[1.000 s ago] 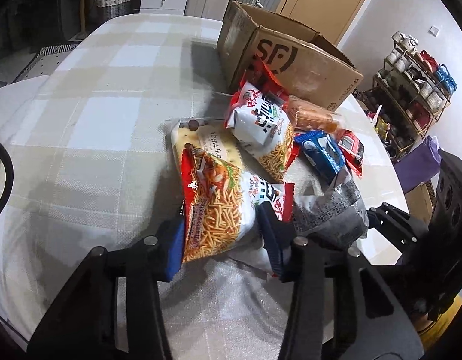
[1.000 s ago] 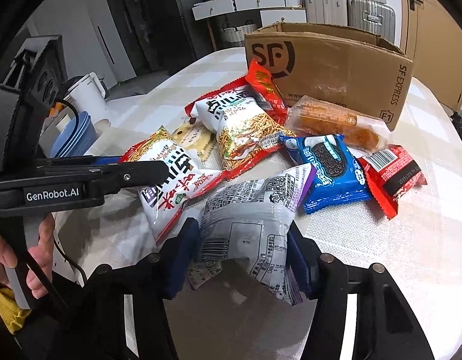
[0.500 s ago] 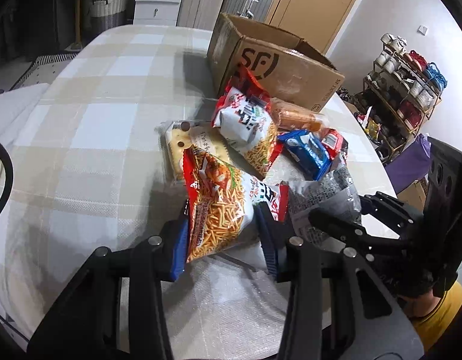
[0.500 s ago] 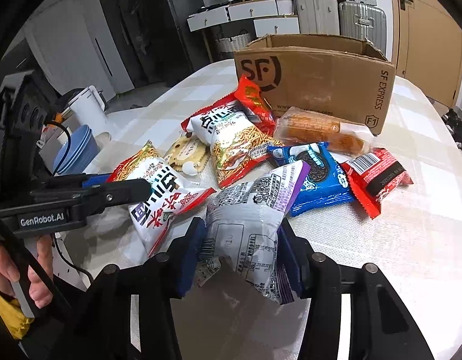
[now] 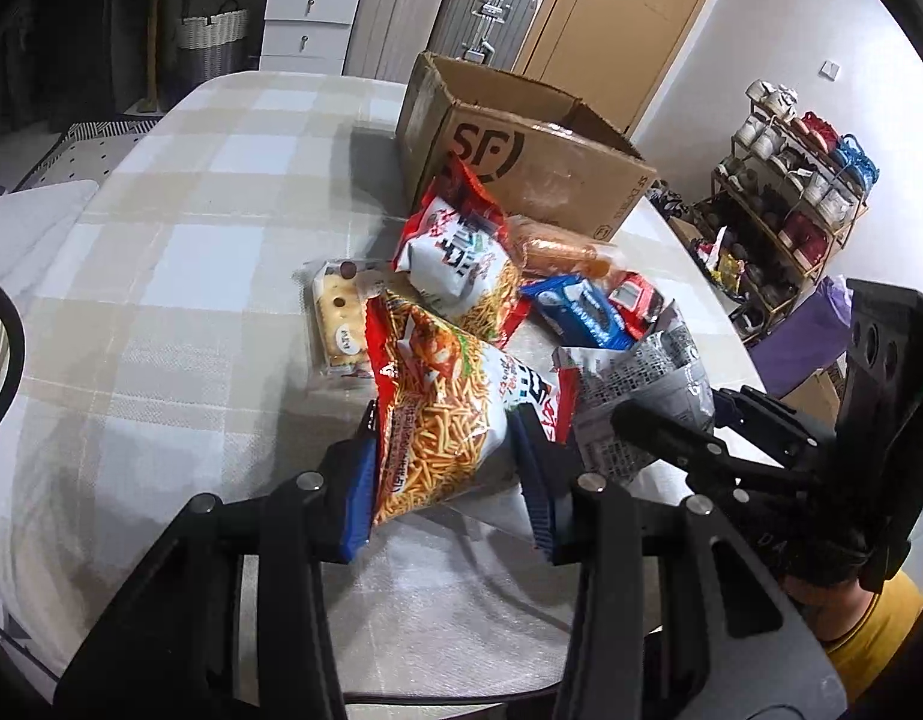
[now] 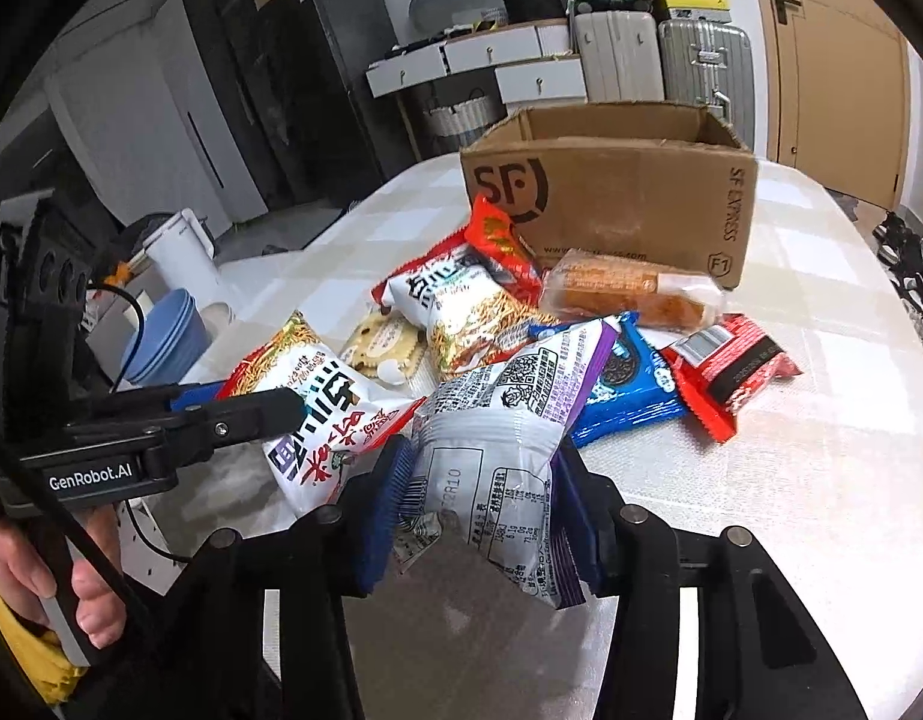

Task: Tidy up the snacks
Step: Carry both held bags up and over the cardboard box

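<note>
Slippage worries us: left claw (image 5: pixel 446 474) pinches the noodle-snack bag (image 5: pixel 443 414), right claw (image 6: pixel 482 501) the silver packet (image 6: pixel 497 450); both crinkly corners could slide free.

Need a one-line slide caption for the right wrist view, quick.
Right tongs grip a silver bag above the table; left tongs hold a noodle bag; box behind.

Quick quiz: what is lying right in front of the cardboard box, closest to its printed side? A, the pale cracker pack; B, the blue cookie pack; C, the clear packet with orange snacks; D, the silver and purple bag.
C: the clear packet with orange snacks lies against the foot of the cardboard box, with the other packs farther out.
</note>
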Tool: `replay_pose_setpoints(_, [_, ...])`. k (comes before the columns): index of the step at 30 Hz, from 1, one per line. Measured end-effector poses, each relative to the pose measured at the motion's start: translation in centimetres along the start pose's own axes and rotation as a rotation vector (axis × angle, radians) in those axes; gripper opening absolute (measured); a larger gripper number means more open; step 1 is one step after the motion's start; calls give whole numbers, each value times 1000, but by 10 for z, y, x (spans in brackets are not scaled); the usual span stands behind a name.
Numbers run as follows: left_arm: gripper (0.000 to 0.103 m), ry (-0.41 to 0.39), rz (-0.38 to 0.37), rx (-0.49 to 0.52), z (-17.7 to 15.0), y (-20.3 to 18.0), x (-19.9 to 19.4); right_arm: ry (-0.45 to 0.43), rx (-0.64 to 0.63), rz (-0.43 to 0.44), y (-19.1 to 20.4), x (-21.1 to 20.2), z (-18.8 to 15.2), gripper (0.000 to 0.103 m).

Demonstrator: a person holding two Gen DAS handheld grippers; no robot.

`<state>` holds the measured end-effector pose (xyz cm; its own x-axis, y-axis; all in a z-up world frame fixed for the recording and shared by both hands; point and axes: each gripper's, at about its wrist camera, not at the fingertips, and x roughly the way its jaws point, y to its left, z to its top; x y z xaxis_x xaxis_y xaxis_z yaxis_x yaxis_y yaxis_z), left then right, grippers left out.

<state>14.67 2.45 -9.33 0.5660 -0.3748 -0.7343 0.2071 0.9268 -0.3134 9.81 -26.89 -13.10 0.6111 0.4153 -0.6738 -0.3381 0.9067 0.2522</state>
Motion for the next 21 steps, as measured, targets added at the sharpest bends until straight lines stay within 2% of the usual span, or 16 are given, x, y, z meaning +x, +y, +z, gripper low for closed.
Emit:
replay_pose_setpoints(4, [38, -12, 4, 19, 3, -8, -6, -47, 37, 17, -3, -20, -2, 48])
replay_pose_setpoints(9, [38, -35, -10, 15, 4, -15, -22, -151, 57, 3, -4, -55, -2, 48])
replay_pose_setpoints(16, [38, -79, -37, 12, 12, -30, -57, -198, 75, -5, -8, -86, 6, 48])
replay_pose_setpoints(21, [38, -118, -41, 35, 33, -50, -87, -261, 60, 9, 1, -117, 24, 48])
